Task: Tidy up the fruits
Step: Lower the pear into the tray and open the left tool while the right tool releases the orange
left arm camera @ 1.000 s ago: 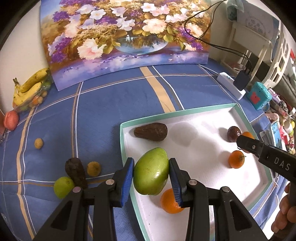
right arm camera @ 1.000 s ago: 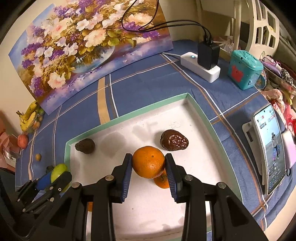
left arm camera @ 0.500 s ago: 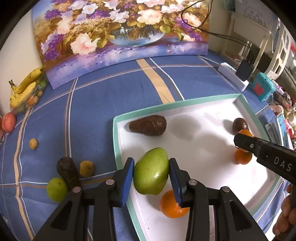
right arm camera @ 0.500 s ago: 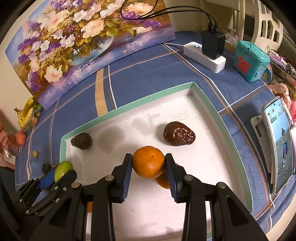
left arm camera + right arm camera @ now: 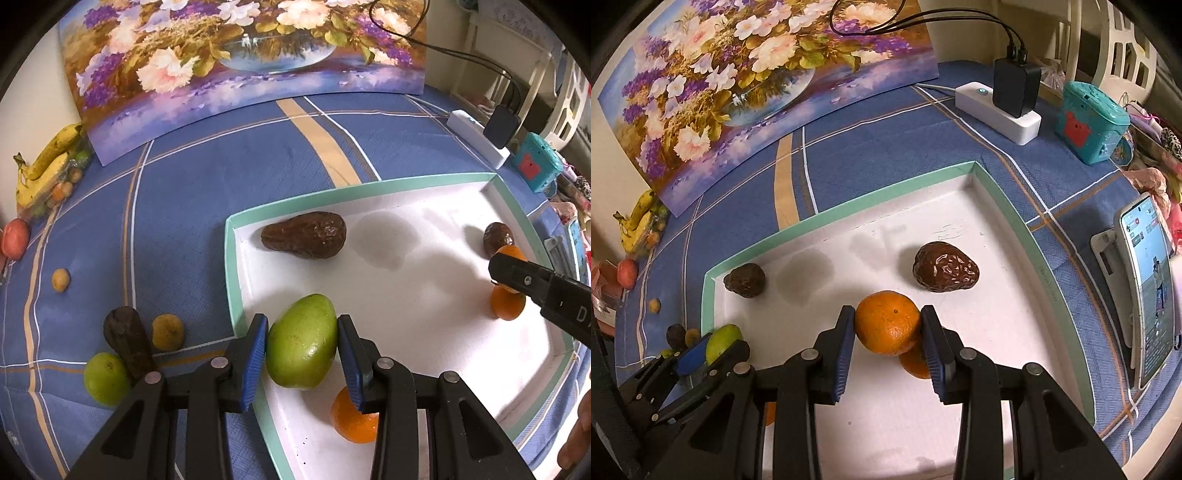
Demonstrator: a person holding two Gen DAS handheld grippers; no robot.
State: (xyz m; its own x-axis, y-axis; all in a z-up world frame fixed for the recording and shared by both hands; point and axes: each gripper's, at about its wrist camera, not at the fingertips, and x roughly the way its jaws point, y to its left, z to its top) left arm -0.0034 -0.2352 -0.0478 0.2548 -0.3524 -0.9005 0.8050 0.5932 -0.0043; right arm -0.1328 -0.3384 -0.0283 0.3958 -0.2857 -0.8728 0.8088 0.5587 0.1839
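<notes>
Your left gripper (image 5: 301, 354) pinched the green mango (image 5: 301, 349) over the near-left edge of the white tray (image 5: 232, 266). Your right gripper (image 5: 888, 334) clamped an orange (image 5: 888, 322) above the tray's middle, near the wrinkled brown fruit (image 5: 945, 272).

Tray (image 5: 1015, 206) middle open — brown fruits (image 5: 946, 272) flank it, oranges (image 5: 508, 306) seemingly nearer.

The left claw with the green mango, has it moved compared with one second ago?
Yes. The left claw holding the mango has moved forward over the tray: the tray's near-left corner and the brown avocado now look closer and lower in the left view.
</notes>
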